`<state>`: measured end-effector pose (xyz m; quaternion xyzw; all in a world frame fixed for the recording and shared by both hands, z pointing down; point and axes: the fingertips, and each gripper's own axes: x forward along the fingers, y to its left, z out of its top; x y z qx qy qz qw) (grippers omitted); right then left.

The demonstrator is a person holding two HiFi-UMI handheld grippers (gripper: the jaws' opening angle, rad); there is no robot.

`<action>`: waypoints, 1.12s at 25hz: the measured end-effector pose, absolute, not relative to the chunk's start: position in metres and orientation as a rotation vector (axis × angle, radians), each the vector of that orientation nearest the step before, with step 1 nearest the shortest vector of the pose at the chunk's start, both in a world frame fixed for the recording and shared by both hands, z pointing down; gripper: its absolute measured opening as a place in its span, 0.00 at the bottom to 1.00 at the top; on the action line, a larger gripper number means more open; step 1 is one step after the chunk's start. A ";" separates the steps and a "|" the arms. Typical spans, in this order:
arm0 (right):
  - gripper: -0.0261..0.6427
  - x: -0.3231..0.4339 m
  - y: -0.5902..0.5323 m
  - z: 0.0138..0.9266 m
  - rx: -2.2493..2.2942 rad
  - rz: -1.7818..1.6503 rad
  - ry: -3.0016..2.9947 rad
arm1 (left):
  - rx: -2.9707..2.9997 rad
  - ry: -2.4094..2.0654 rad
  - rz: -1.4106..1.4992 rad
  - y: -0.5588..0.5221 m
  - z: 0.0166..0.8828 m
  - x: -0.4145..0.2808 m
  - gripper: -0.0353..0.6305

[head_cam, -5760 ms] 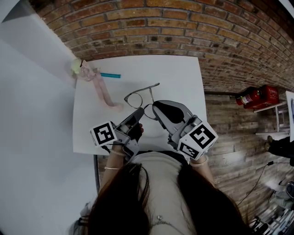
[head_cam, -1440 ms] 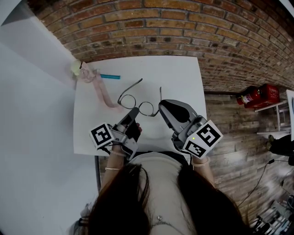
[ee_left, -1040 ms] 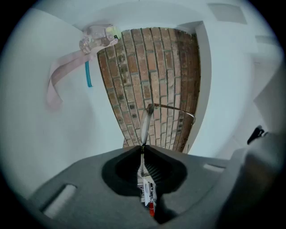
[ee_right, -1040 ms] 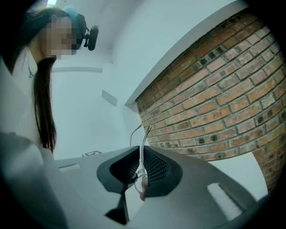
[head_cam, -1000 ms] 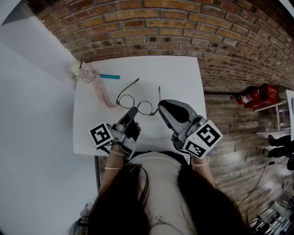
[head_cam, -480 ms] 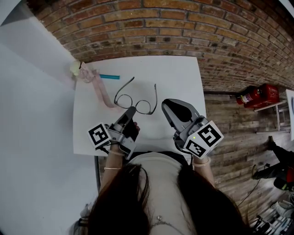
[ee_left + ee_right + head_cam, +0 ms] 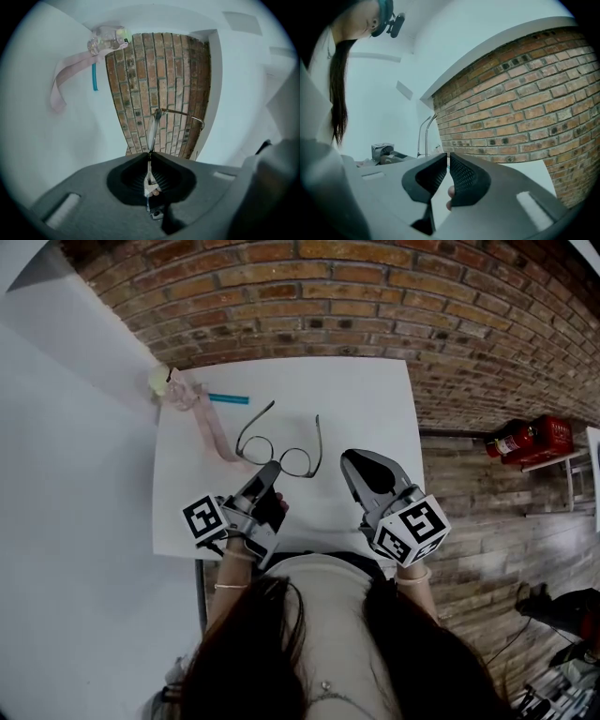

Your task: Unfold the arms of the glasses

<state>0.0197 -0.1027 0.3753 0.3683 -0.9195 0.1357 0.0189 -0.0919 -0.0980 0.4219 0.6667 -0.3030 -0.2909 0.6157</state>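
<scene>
The white surface (image 7: 375, 399) lies against a brick wall. The right gripper (image 7: 354, 463) hangs over the near edge, its jaws drawn to a narrow slit with nothing between them. The left gripper (image 7: 270, 472) is clamped on the front of the glasses (image 7: 253, 445), left of the surface's middle, both arms swung open toward the far edge. A pink strap (image 7: 211, 427) and a teal stick (image 7: 228, 399) lie by the far left corner.

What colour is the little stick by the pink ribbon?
The stick is turquoise blue, clearest in the head view.
</scene>
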 end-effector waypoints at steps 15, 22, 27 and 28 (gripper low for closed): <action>0.05 0.031 -0.112 0.399 1.189 0.414 -2.742 | 1.532 -0.695 -0.678 -0.098 0.419 -0.088 0.09; 0.05 0.039 -0.120 0.413 1.279 0.403 -2.631 | 1.535 -0.681 -0.669 -0.098 0.419 -0.085 0.09; 0.05 0.042 -0.121 0.419 1.304 0.417 -2.592 | 1.542 -0.674 -0.655 -0.098 0.419 -0.083 0.09; 0.05 0.042 -0.121 0.420 1.303 0.419 -2.591 | 1.543 -0.673 -0.653 -0.098 0.419 -0.082 0.09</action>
